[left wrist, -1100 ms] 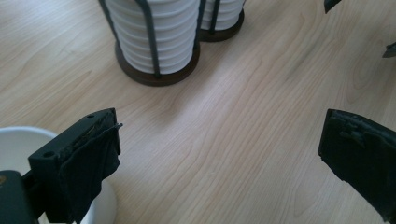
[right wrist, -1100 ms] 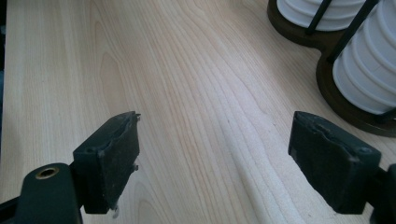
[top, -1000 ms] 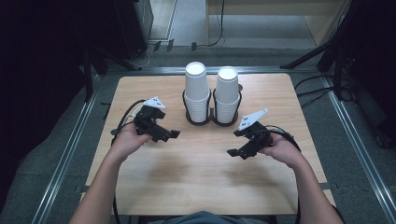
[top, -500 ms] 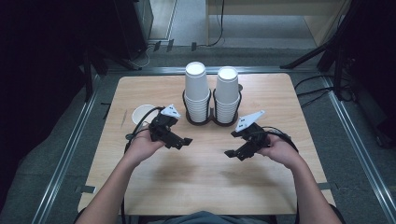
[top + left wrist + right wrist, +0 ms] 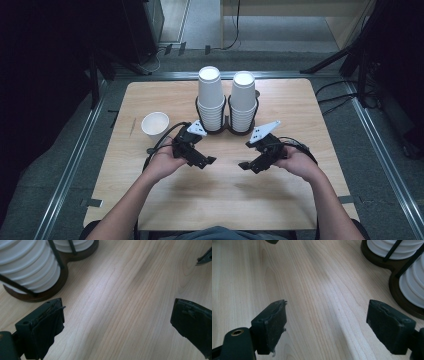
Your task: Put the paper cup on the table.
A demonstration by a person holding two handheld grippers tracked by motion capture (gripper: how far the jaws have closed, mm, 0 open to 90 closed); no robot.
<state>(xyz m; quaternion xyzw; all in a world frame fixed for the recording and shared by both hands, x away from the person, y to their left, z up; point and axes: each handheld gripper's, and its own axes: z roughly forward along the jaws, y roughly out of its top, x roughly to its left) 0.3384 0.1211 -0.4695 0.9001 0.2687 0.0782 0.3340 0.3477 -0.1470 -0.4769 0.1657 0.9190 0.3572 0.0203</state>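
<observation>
The left gripper (image 5: 207,161) has let go of the cup (image 5: 155,124) near the table's (image 5: 300,200) left edge; both grippers' jaws open, right gripper (image 5: 245,165) empty too

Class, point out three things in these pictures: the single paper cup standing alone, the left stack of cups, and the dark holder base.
single paper cup (image 5: 154,123), high view, its open rim
left cup stack (image 5: 210,96), high view, its side
holder base (image 5: 53,281), left gripper view, its dark edge
</observation>
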